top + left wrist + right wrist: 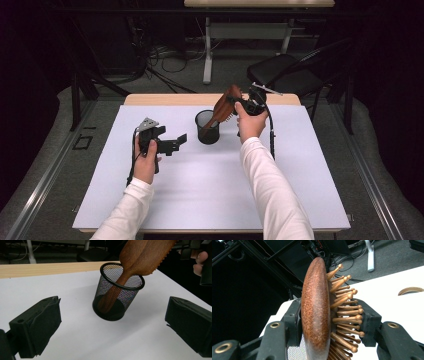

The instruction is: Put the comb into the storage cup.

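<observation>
1. The white table point(210, 190) sits in a dark room, with cables on the floor and a black chair point(285, 75) beyond its far edge. Nothing lies near the work, so I have room to let go cleanly.
2. At the left, my left gripper point(175, 142) hangs just above the table with its jaws spread wide and nothing between them. It points at the cup from well apart, and I'd keep it there, ready to steady the cup if it rocks.
3. In the middle stands the black mesh cup point(207, 127). It is light and looks easy to tip, so I should not push sideways on its rim.
4. The wooden hairbrush point(225, 107) leans in it, handle down inside, with the neck resting on the rim and the head sticking out up and to the right.
5. At the right, my right gripper point(329, 315) has the brush head between its jaws, one pad at the smooth back, the other on the bristle pins. The squeeze looks light. I'd open slowly and draw back along the jaws' own line, clear of the pins, letting the brush settle against the rim.
</observation>
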Available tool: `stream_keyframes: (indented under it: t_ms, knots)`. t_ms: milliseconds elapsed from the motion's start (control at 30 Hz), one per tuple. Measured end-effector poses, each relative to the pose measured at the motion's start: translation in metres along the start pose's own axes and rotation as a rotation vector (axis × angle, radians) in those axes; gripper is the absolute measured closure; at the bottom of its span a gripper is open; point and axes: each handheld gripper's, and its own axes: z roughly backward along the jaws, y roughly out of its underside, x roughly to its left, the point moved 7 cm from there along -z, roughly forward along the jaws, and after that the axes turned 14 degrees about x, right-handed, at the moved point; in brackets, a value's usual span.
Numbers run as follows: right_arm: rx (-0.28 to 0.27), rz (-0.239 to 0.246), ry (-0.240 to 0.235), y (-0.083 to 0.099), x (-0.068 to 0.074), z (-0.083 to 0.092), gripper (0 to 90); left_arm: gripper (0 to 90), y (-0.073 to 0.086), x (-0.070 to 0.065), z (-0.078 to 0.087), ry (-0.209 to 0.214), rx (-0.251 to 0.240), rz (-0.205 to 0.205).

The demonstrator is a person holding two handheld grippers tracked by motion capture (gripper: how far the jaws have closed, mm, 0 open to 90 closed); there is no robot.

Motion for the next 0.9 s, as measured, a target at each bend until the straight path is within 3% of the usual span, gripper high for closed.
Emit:
stream_keyframes:
  t_ms: [333,900]
  knots:
    - [0.0,0.034,0.0,0.0004,-0.0013,-0.0001,45.1,0.6,0.0002,0.0004,-0.0004,0.002,-0.002,0.002]
    - [0.008,0.039,0.007,0.002,0.0003,-0.0027,37.6,0.6,0.0002,0.0003,-0.0004,0.003,-0.002,0.001]
